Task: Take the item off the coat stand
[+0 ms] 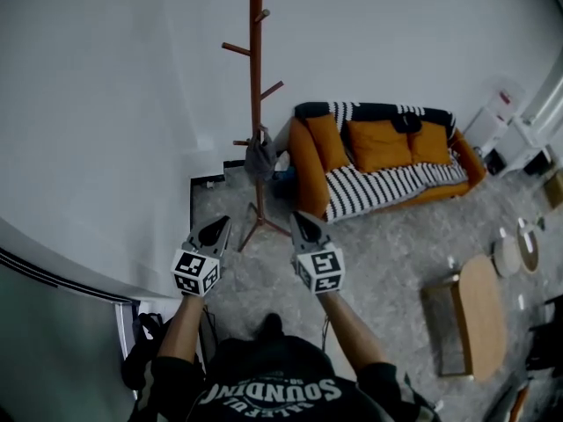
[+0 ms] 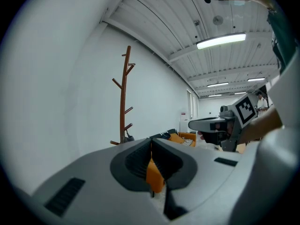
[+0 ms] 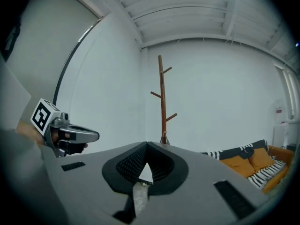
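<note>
A tall brown wooden coat stand [image 1: 255, 104] rises against the white wall. A small grey item [image 1: 259, 158] hangs from one of its low pegs. My left gripper [image 1: 222, 224] and right gripper [image 1: 296, 215] are held side by side in front of the stand's feet, well short of the item. Both are shut with nothing between the jaws. The left gripper view has the stand [image 2: 123, 97] and the item [image 2: 127, 138] beyond my left gripper's [image 2: 151, 139] closed tips. In the right gripper view the stand [image 3: 162, 97] is straight ahead of my right gripper [image 3: 146, 144].
An orange sofa [image 1: 387, 161] with a striped blanket stands right of the stand. A wooden coffee table [image 1: 479, 315] is at the right, a black bag [image 1: 141, 350] on the floor at the lower left. White units [image 1: 501, 117] stand far right.
</note>
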Tool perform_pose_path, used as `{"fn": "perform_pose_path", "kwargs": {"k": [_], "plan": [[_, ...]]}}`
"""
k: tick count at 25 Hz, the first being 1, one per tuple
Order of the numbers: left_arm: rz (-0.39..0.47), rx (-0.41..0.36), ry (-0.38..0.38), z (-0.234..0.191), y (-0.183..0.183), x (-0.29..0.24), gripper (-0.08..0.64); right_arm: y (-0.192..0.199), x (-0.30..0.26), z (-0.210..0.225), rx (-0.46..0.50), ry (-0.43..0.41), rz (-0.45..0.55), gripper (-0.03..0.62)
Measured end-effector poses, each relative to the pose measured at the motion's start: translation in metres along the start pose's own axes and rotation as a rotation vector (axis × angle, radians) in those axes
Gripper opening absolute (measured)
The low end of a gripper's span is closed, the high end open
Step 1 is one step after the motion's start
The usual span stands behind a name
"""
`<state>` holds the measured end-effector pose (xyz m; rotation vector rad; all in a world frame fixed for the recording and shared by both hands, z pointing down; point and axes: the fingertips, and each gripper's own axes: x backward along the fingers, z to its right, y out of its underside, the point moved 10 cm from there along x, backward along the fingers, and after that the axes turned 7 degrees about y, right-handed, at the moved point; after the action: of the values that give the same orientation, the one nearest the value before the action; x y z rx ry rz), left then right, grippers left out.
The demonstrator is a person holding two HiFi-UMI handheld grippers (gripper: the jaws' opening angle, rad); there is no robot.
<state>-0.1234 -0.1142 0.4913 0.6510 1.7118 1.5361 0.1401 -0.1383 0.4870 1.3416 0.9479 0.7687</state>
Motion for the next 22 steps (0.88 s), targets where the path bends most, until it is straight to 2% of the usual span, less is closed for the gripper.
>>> {"fn": "perform_pose_path", "kwargs": {"k": [12, 22], "plan": [[-0.004, 0.033, -0.061, -0.019, 0.006, -0.028, 0.002, 0.005, -0.047, 0.019, 0.014, -0.064, -0.027, -0.002], [0.012, 0.034, -0.046, -0.047, -0.001, -0.062, 0.002, -0.001, -0.091, 0.030, 0.014, -0.062, -0.014, -0.002]]}}
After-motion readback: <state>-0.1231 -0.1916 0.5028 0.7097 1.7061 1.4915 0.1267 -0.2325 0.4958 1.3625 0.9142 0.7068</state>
